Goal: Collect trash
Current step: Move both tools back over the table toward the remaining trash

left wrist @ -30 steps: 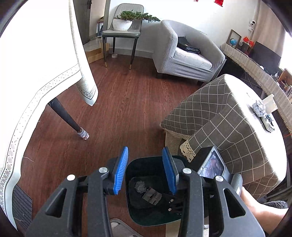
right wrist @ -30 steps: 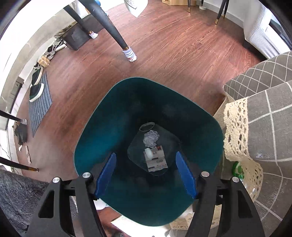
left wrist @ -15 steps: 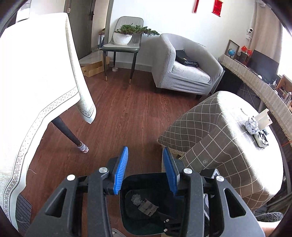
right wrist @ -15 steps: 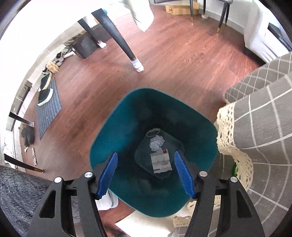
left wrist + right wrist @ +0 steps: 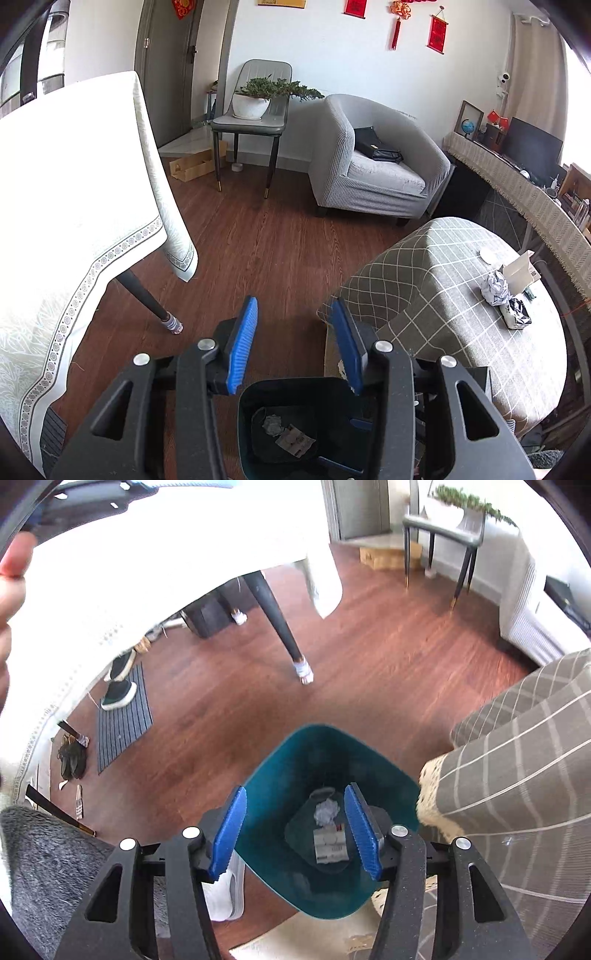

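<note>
Two empty grippers spread wide, left gripper (image 5: pixel 295 343), right gripper (image 5: pixel 295 830), above teal bin (image 5: pixel 328 812)

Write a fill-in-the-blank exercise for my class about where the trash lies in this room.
1. The teal trash bin stands on the ____ floor.
2. The crumpled paper ball lies ____ the bin.
3. More trash waits on the table with the ____ tablecloth.
4. Both the left hand-held gripper and right hand-held gripper are ____.

Missing words: wooden; inside; checked; open
</note>
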